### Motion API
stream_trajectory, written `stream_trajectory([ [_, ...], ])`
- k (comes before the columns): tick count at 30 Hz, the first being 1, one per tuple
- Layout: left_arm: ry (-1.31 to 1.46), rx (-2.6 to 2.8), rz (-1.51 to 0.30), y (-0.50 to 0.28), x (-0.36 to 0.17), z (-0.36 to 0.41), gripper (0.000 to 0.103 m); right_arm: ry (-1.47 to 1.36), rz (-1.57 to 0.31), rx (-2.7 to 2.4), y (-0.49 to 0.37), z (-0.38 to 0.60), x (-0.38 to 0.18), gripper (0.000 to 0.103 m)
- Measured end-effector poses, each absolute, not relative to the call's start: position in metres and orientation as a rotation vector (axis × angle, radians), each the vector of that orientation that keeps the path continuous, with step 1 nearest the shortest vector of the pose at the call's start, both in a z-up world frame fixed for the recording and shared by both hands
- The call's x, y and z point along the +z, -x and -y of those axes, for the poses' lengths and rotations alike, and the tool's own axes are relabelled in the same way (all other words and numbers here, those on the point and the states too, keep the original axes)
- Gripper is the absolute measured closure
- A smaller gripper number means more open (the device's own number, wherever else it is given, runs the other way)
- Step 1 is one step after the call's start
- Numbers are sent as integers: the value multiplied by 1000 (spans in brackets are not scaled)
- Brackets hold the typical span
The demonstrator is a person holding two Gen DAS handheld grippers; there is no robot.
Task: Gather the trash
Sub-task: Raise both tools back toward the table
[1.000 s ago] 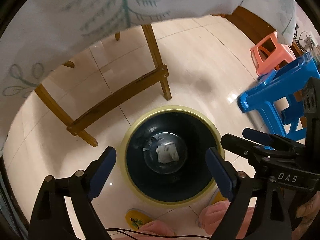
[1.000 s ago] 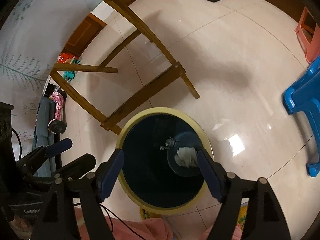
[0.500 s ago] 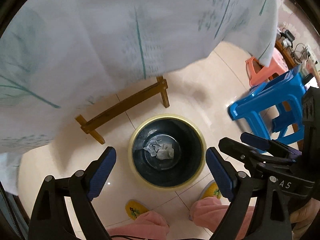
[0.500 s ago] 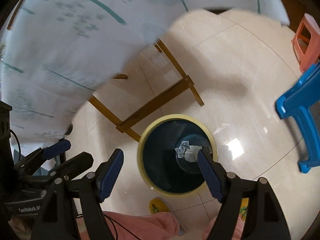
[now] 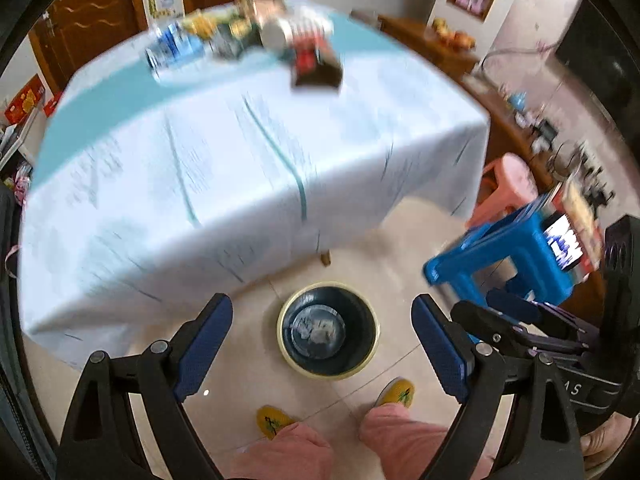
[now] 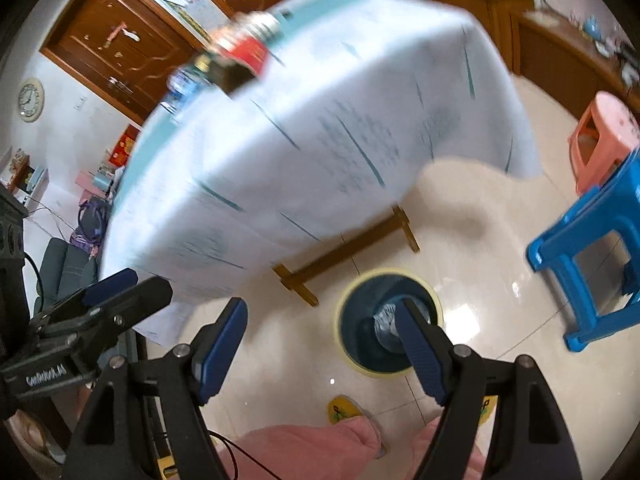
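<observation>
Standing on the floor [image 5: 248,376] beside the draped tabletop [image 5: 248,152], bin [image 5: 329,372] holds crumpled paper [image 5: 318,330]. Left gripper [image 5: 322,346] and right gripper [image 6: 322,354]: fingers spread wide, nothing between them, above bin.

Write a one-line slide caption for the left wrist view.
Open left gripper above a floor bin beside a cloth-covered table.

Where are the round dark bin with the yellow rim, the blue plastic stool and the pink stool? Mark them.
round dark bin with yellow rim [image 5: 289,354]: left wrist view, front rim.
blue plastic stool [image 6: 576,236]: right wrist view, seat edge.
pink stool [image 6: 614,120]: right wrist view, seat top.
</observation>
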State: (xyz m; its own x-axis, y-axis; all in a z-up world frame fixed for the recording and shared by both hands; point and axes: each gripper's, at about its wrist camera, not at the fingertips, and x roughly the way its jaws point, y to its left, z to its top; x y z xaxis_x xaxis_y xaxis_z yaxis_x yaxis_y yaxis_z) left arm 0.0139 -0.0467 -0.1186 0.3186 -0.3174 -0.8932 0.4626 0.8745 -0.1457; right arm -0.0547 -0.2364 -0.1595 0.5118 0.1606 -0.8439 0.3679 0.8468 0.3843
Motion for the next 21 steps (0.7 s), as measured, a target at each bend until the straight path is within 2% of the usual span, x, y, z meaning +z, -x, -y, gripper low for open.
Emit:
stream_trajectory([
  [5,-140,-528,-1039,-33,-55,24,13,-537,-973,-144,46,218,-91,26],
  [11,-115,-524,-966,-62,-9,2,13,-494,-907,-171,22,201,-41,26],
  [15,-104,-516,-970,-84,5,-2,13,-445,-883,-185,0,195,-20,26],
  [21,-69,-556,-1037,-121,-1,20,13,-357,-862,-179,-36,202,-1,26],
])
